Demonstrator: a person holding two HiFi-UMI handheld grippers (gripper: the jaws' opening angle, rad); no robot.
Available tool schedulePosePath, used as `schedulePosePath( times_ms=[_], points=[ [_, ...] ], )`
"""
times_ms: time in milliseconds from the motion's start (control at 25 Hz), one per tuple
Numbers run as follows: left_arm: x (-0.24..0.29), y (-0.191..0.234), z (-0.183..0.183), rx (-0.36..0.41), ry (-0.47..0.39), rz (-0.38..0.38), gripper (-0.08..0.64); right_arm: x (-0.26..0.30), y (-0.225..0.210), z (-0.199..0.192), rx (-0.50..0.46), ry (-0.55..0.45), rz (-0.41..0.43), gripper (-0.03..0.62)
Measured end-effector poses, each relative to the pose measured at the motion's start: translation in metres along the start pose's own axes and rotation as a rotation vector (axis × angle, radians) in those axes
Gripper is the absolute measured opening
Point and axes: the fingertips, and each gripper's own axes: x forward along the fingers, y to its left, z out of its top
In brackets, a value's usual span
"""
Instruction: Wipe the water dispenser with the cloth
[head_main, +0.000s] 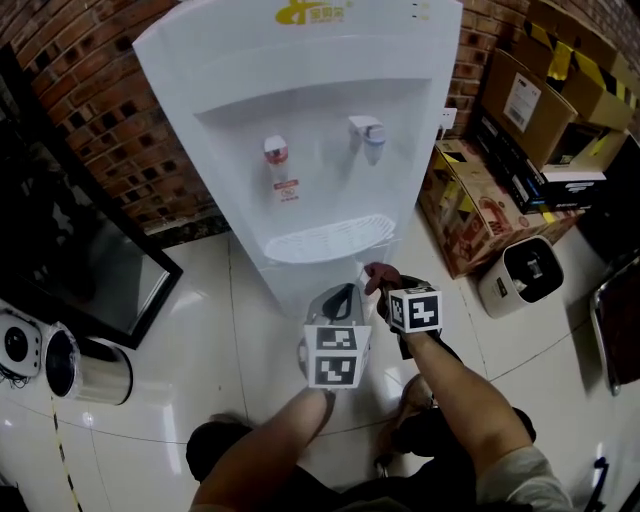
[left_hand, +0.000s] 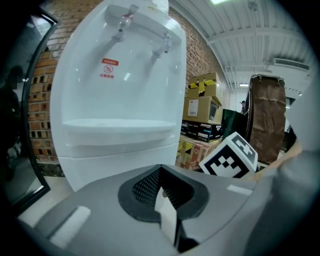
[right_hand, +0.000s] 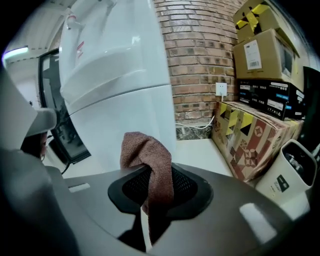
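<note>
Reddish-brown cloth (right_hand: 147, 165) sits pinched between the nearly closed jaws of the right tool (right_hand: 156, 192), its free end bunched up above the tips and drooping back over them. Straight ahead of that tool, and close, stands the white water dispenser (right_hand: 115, 75); the cloth is level with the front panel under the drip tray (head_main: 330, 238), though whether it touches the panel I cannot tell. Higher than both tools, in the dispenser's recess, are a red tap (head_main: 275, 150) and a blue tap (head_main: 368, 132). The left tool (left_hand: 167, 200) is just beside the right one, on its left, also facing the dispenser's lower front, its jaws drawn together with nothing between them. Beyond the right tool to its right, stacked cardboard boxes (head_main: 470, 205) stand against a brick wall (head_main: 90, 110), with a small white appliance (head_main: 525, 275) on the floor in front of them. Well off to the left tool's left, a shiny metal canister (head_main: 85, 368) lies on the pale tiled floor (head_main: 200, 340)
</note>
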Motion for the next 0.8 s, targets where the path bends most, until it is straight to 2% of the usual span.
schedulePosePath(
  times_ms=[200, 400, 600, 800],
  points=[
    [-0.036, 0.043, -0.001, 0.045, -0.013, 0.06, 0.0, -0.007, 0.074, -0.015, -0.051, -0.006, 0.085, 0.103],
    [-0.077, 0.095, -0.025, 0.088, 0.019, 0.127, 0.0, 0.002, 0.146, -0.017, -0.088, -0.037, 0.163, 0.103],
    [-0.11, 0.151, -0.05, 0.086, 0.046, 0.185, 0.0, 0.022, 0.2, -0.036, -0.147, -0.016, 0.202, 0.103],
    [-0.122, 0.178, -0.057, 0.089, 0.042, 0.188, 0.0, 0.054, 0.239, -0.048, -0.199, -0.003, 0.225, 0.102]
  ],
)
